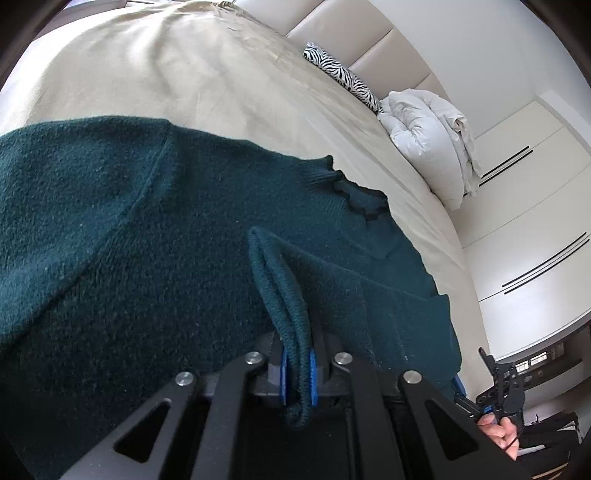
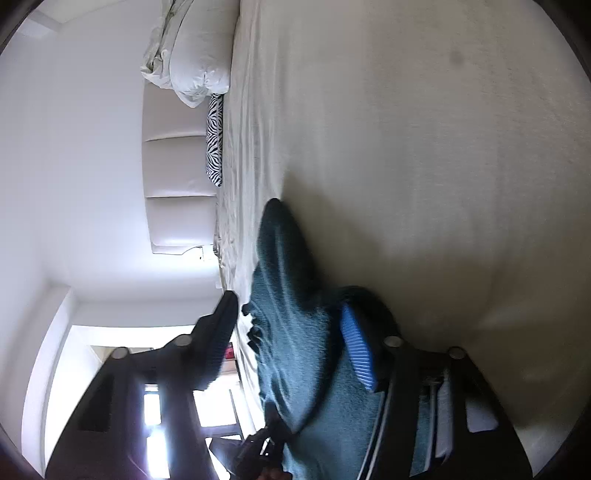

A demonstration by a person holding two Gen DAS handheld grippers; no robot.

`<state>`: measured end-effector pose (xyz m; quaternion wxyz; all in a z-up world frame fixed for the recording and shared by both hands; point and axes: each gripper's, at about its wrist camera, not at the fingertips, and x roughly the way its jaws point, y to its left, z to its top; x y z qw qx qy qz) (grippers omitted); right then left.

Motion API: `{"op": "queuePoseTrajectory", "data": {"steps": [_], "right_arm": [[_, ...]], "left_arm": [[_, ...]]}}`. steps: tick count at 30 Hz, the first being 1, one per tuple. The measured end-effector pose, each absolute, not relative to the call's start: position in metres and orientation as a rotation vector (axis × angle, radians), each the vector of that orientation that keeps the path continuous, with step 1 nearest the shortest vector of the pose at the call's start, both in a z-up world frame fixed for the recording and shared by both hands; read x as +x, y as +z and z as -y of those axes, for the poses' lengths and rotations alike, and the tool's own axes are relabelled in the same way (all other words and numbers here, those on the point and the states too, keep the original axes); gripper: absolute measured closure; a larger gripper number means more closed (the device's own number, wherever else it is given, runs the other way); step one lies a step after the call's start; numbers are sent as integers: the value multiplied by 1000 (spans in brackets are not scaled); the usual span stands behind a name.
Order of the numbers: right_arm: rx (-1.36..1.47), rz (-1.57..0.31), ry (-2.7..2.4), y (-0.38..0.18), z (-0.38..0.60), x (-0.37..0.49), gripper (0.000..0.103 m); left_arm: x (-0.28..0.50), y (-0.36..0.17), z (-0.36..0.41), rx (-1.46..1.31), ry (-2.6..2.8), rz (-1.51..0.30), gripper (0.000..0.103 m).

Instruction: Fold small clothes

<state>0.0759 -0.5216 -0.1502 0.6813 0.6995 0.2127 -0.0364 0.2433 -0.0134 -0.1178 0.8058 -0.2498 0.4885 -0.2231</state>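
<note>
Covering most of the left wrist view, a dark green knitted sweater [image 1: 147, 240] is spread flat on a beige bedsheet [image 1: 166, 62], its ruffled collar [image 1: 354, 195] turned toward the head of the bed. A ribbed edge of the sweater [image 1: 284, 295] is seen pinched in the left gripper [image 1: 297, 373]; its blue pads [image 1: 282, 376] are drawn close together, with only the thickness of the knit between them.

The right gripper [image 2: 291, 325] is viewed along a tilted, blurred frame. Its jaws are spread wide: the black finger [image 2: 221, 325] stands clear of the cloth on one side, while the blue ribbed pad [image 2: 356, 347] lies against the sweater [image 2: 295, 332] on the other. A raised fold of the garment is seen between the two fingers, but nothing is clamped. In the left wrist view that same tool [image 1: 498, 391] is glimpsed at the lower right edge, held in a hand [image 1: 498, 432].

The sheet is lightly creased and is laid over a wide mattress. At the head of the bed a padded cream headboard [image 1: 351, 33] is set against a white wall [image 2: 74, 147]. A zebra-print cushion [image 1: 343, 75] is laid just before it, and a bundled white duvet [image 1: 428, 136] is piled beside the cushion. White wardrobe doors with long dark handles [image 1: 535, 266] are seen beyond the bed. A bright window [image 2: 155, 406] is shown behind the right tool.
</note>
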Motion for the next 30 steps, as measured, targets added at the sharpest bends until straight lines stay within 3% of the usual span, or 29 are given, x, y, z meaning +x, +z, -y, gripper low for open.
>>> {"op": "queuePoseTrajectory", "data": {"steps": [13,17,24,30], "right_arm": [[1487,-469,-128,-142,530,52,52],[1433,-479,-128,-122,535,48,46],[1248,-618,74,-75,507,112,37],[1232,-745,128,-90,500,169,37]], "left_arm": [[235,-123,2,-568,-480,-1029,90],[236,-126,-1,-596,-489,-1032,90],[235,-129,1,-584,-496,-1015,90],[235,-131,-1,-593,-514,-1021,90]]}}
